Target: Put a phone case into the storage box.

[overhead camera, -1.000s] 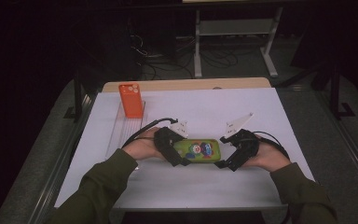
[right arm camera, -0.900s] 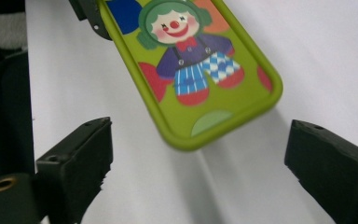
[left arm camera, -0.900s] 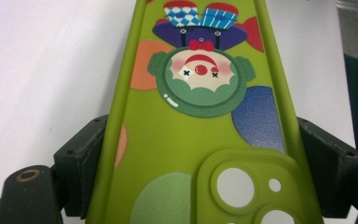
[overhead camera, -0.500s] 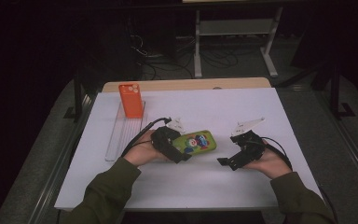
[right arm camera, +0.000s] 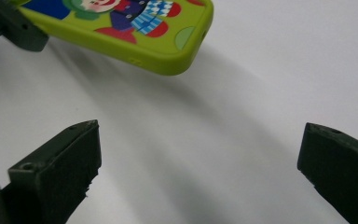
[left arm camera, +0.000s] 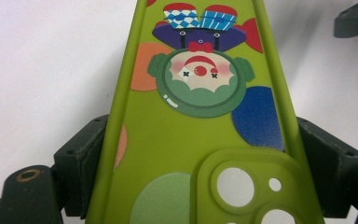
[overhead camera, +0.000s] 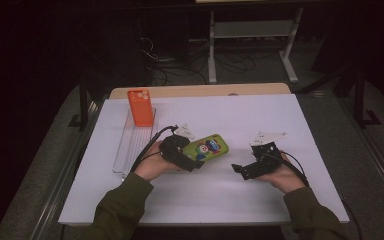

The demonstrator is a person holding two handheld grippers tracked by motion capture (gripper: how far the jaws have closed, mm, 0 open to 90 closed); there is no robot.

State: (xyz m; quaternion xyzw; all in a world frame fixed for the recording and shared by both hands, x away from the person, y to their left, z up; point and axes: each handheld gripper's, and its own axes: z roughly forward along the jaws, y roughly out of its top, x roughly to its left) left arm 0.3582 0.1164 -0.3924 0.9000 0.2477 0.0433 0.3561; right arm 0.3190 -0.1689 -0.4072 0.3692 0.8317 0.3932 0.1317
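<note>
White table, clear rack lying on it

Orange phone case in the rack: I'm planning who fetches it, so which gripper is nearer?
Left. The left gripper sits below the orange phone case; the right gripper is farther across the table.

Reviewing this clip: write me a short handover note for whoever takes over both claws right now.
Left claw: shut on the camera end of the green phone case, jaws pressing its two long edges, case lifted off the white table.
Right claw: open, holding nothing, just right of the case.
Orange phone case: standing upright at the far end of the clear rack.
Done: green case picked up, held by the left claw alone.
Left: probably stand it in the rack beside the orange one.
</note>
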